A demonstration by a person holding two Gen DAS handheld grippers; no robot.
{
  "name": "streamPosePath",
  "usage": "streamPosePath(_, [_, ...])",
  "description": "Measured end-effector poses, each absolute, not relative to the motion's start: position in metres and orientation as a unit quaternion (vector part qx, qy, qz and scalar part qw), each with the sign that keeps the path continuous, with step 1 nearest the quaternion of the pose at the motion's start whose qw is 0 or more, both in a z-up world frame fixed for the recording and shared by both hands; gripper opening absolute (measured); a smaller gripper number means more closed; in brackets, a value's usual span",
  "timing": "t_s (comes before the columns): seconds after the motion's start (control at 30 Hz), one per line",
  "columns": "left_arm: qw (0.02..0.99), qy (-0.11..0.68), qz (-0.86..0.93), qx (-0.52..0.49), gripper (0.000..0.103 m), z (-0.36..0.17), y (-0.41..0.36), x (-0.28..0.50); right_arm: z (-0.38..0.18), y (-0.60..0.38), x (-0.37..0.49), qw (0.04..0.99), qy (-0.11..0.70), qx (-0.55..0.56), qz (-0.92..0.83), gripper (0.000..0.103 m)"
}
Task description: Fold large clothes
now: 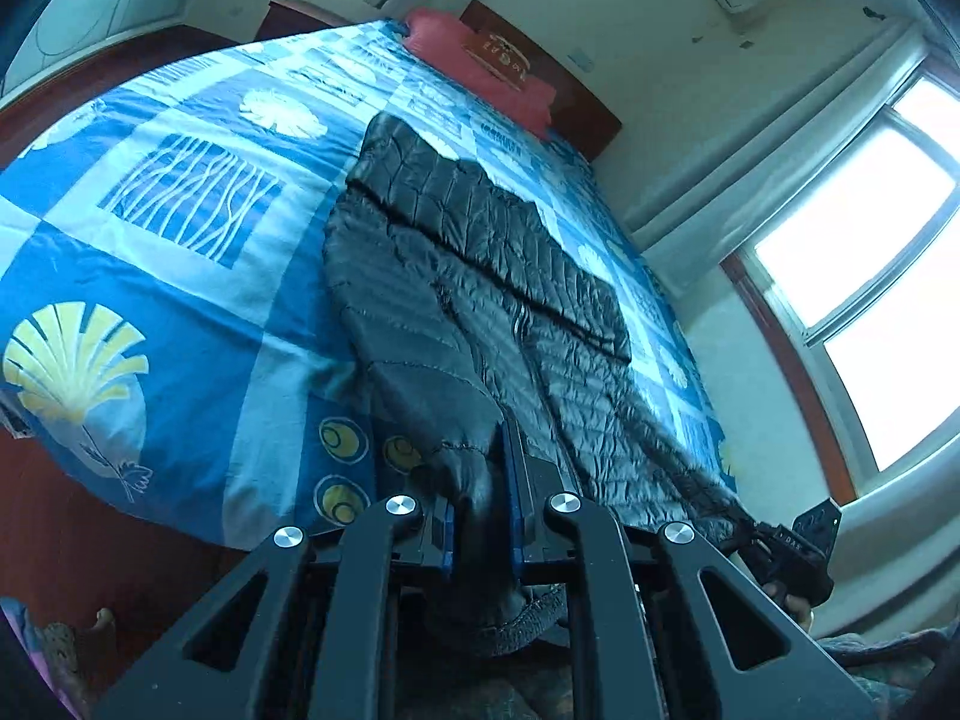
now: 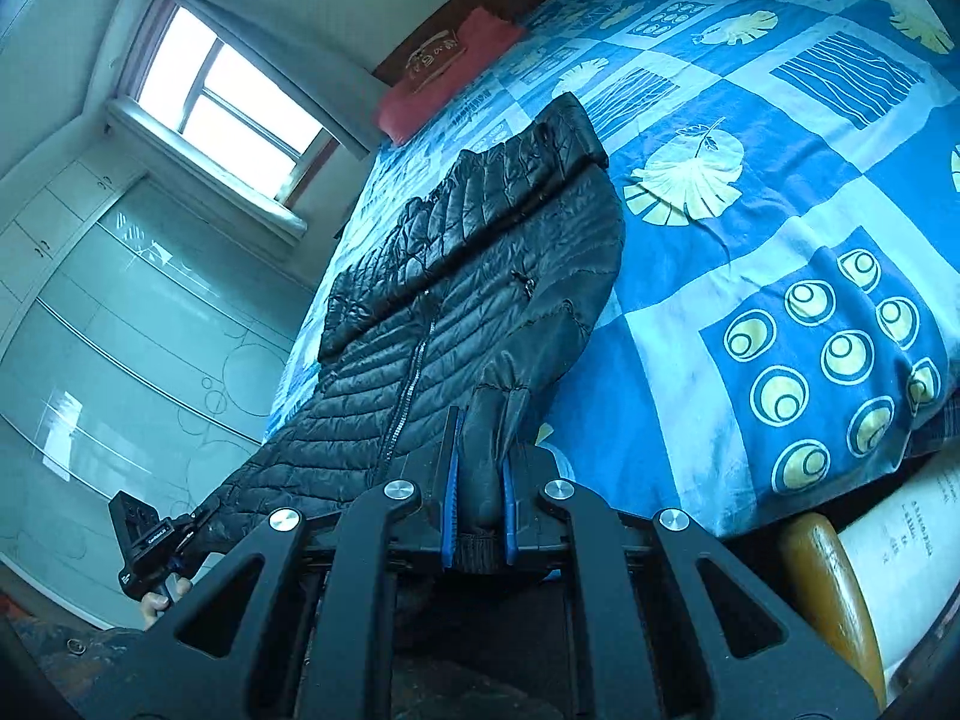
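A black quilted puffer jacket point(image 1: 480, 276) lies lengthwise on the bed, front up, zipper closed; it also shows in the right wrist view point(image 2: 468, 276). My left gripper point(image 1: 480, 516) is shut on the jacket's hem corner at the near bed edge. My right gripper point(image 2: 480, 480) is shut on the jacket's other hem corner, near a sleeve cuff. The right gripper shows at the lower right of the left wrist view point(image 1: 792, 546). The left gripper shows at the lower left of the right wrist view point(image 2: 150, 540).
The bed has a blue patterned cover point(image 1: 180, 228) and a red pillow point(image 1: 480, 60) at the wooden headboard. A window point(image 1: 870, 252) is on one side, a glass-door wardrobe point(image 2: 120, 360) beside it. A wooden chair back point(image 2: 828, 594) stands near the bed's foot.
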State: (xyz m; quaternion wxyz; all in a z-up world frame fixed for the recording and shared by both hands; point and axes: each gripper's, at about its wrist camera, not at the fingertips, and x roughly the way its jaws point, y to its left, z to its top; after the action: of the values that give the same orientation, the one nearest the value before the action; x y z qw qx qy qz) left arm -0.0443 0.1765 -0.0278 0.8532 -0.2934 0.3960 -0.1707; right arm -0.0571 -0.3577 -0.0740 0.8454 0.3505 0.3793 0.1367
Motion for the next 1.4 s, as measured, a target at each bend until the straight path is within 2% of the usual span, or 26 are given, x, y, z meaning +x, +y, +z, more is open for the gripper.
streamPosePath(0.17, [0.857,0.387,-0.182,-0.288,0.012,-0.017,0.178,-0.023,-0.066,-0.362,-0.023,0.847,0.355,0.361,0.164,0.011])
streamPosePath(0.33, [0.861,0.378,-0.206,-0.272,0.012,-0.001,0.170,0.033,-0.047,-0.362,0.039,0.841,0.334,0.373,0.203,0.011])
streamPosePath(0.67, [0.867,0.371,-0.184,-0.276,0.012,0.001,0.170,0.181,-0.036,-0.375,0.186,0.841,0.312,0.407,0.172,0.011])
streamPosePath(0.9, [0.851,0.412,-0.157,-0.286,0.012,-0.053,0.168,0.279,-0.089,-0.372,0.277,0.828,0.354,0.415,0.129,0.011])
streamPosePath(1.13, [0.837,0.459,-0.126,-0.271,0.012,-0.116,0.161,0.326,-0.160,-0.371,0.323,0.806,0.413,0.415,0.082,0.011])
streamPosePath(1.3, [0.845,0.450,-0.139,-0.251,0.014,-0.111,0.157,0.324,-0.165,-0.371,0.326,0.808,0.412,0.412,0.083,0.011])
streamPosePath(1.4, [0.848,0.446,-0.143,-0.247,0.021,-0.100,0.158,0.320,-0.157,-0.374,0.320,0.811,0.402,0.415,0.092,0.019])
